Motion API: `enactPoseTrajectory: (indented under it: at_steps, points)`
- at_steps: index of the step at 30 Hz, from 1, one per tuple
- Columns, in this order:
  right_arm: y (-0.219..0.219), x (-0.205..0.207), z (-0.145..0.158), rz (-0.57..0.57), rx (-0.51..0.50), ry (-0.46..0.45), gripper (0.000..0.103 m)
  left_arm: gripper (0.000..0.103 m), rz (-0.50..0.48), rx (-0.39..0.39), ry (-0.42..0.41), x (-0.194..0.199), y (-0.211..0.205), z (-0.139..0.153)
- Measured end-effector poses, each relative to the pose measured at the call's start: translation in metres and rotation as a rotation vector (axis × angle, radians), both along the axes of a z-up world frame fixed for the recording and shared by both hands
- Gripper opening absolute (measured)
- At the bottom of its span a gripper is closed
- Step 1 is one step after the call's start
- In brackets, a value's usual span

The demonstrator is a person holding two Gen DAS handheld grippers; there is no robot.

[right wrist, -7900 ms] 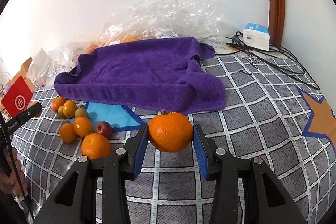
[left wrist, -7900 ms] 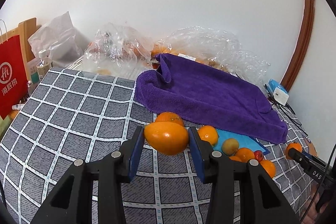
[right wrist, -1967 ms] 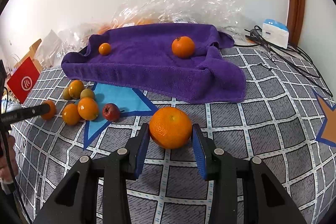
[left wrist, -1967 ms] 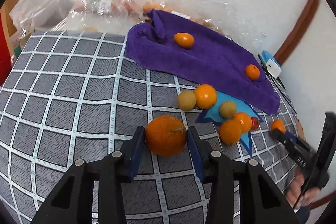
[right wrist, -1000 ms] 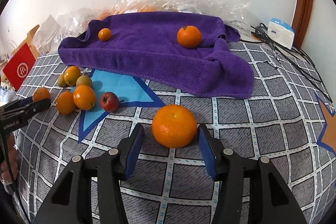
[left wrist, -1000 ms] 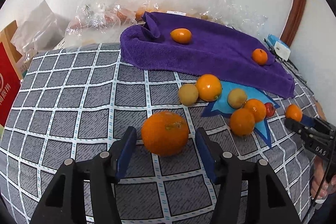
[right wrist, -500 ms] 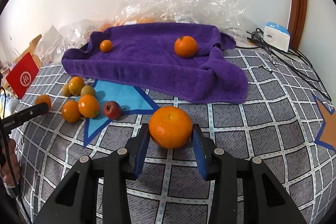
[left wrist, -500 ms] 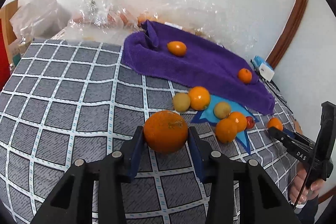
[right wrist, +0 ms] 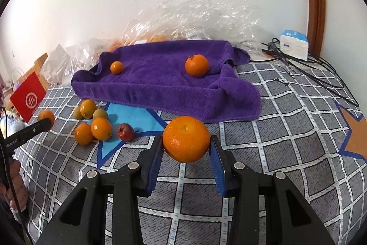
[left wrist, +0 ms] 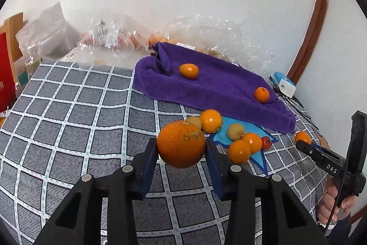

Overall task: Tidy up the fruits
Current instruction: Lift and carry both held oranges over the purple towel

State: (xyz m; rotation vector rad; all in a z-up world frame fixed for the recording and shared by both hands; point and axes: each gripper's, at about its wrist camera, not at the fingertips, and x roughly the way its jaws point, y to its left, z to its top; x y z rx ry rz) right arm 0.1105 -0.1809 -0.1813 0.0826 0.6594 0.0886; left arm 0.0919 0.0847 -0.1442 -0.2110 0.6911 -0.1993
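My left gripper (left wrist: 181, 150) is shut on a large orange (left wrist: 180, 144) and holds it above the checked cloth. My right gripper (right wrist: 186, 146) is shut on another large orange (right wrist: 186, 139), also lifted. A purple towel (left wrist: 213, 88) (right wrist: 160, 77) lies at the back with two oranges on it, one at the left (left wrist: 188, 71) (right wrist: 116, 67) and one at the right (left wrist: 261, 94) (right wrist: 196, 65). A cluster of small oranges (right wrist: 101, 129), greenish fruits (left wrist: 235, 131) and a small red fruit (right wrist: 125, 132) sits on a blue star patch (right wrist: 135, 118).
Crumpled clear plastic bags (right wrist: 195, 20) lie behind the towel. A red paper bag (right wrist: 28, 95) stands at the left. A white and blue box (right wrist: 294, 44) with black cables (right wrist: 321, 70) is at the back right. The other gripper shows at each view's edge.
Both grippers opened around their oranges on the cloth a second ago, then shut on them. Both oranges are now lifted off the cloth.
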Motion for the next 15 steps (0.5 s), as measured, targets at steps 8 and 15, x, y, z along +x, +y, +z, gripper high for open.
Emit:
enactPoseTrajectory:
  at_steps: [8,15]
  points:
    - [-0.004,0.0,0.007,-0.048,-0.004,-0.01,0.04,0.039,0.035,-0.07,0.017,0.005,0.016,0.002]
    - [-0.001,0.003,0.034,-0.057,-0.033,-0.044,0.04,0.039,0.072,-0.076,-0.02,0.006,0.026,0.029]
